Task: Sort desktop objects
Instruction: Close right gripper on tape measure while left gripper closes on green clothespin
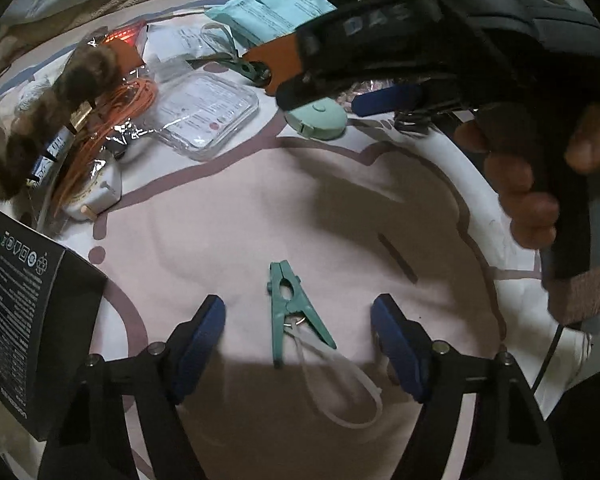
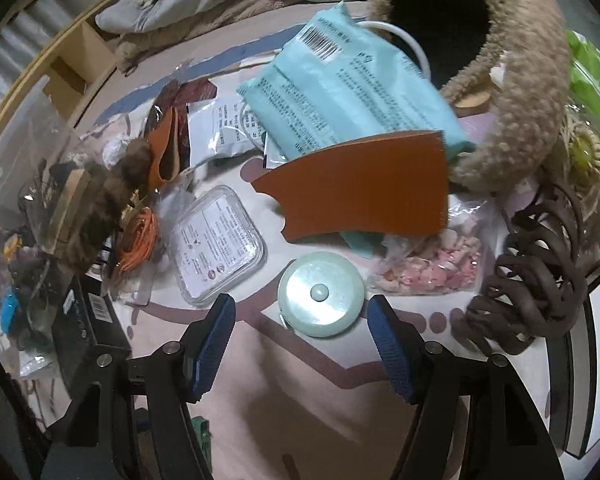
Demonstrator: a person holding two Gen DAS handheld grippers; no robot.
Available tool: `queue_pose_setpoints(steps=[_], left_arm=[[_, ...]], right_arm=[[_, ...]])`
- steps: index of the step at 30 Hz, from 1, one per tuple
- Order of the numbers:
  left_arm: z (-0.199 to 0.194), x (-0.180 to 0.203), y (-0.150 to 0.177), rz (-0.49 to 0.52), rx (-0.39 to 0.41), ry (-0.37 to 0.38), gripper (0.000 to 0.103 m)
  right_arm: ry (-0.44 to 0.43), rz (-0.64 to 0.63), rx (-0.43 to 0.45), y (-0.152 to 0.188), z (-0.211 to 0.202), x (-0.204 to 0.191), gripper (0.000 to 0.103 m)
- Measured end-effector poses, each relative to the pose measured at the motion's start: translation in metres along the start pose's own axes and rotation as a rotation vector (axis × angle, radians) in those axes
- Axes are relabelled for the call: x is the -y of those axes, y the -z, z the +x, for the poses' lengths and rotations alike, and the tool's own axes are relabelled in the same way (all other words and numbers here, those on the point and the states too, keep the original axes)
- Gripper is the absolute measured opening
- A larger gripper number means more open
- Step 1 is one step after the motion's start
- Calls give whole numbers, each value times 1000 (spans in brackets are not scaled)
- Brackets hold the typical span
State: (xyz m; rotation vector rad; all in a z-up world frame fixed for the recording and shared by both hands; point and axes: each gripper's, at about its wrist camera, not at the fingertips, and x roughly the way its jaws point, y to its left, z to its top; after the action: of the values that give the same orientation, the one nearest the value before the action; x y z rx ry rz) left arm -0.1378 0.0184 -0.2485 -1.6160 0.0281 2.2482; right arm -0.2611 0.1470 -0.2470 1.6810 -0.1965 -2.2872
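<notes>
So nearest the left gripper (image 1: 298, 334), fingers spread wide and holding nothing, there's a teal clothespin (image 1: 290, 308) lying flat on the pink mat (image 1: 220, 220) right between them, touching neither. A white loop (image 1: 340, 384) hangs off its near end. A black box (image 1: 32, 320) stands at the left edge.

The right gripper (image 2: 302, 338) is also spread apart and empty, hovering near a round mint tape measure (image 2: 321, 294) that sits just past the fingertips, not touched. Left of that is a clear plastic case (image 2: 216, 246), with orange cord (image 2: 140, 240) and a brown furry thing (image 2: 100, 200) further left. On the right there's a brown claw clip (image 2: 536, 272) and a bag of pink bits (image 2: 432, 264).

Further back, an orange card (image 2: 364, 188) lies over the pile, then a light-blue packet (image 2: 348, 88), and a fuzzy tan bag (image 2: 516, 80) at the far right.
</notes>
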Motion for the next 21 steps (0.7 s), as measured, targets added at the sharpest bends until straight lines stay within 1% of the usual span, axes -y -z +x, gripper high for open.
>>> queue_pose_setpoints(steps=[3,6,8,9,10,11,13,16,19,21], left_arm=[[1,3,3,38,-1,-52,64],[0,3,7,82,7,-77,61],[-1,0,9,92,10,-82,58],[-1,-1,9,92,10,-82,55],[-2,-4,10,90,11,-82,52],[-3,-6,10,90,11,-84,50],[-5,-10,12,90,12,-79,43],[-8,-16,15,94,11,-59,35],[-12,-20,20,109,11,-45,31],[-15,-22,23,125,11,-47,30]], right_arm=[[45,-13,-14,1,7,-3,69],[110,-48,-23,4,14,-6,69],[137,-82,-17,6,17,-9,65],[147,-98,-15,6,18,-10,61],[156,-116,-10,7,19,-11,53],[165,-139,-2,8,20,-11,51],[160,-163,8,11,19,-11,51],[151,-177,11,17,14,-9,51],[127,-165,3,26,8,-3,51],[110,-159,-8,36,3,2,51]])
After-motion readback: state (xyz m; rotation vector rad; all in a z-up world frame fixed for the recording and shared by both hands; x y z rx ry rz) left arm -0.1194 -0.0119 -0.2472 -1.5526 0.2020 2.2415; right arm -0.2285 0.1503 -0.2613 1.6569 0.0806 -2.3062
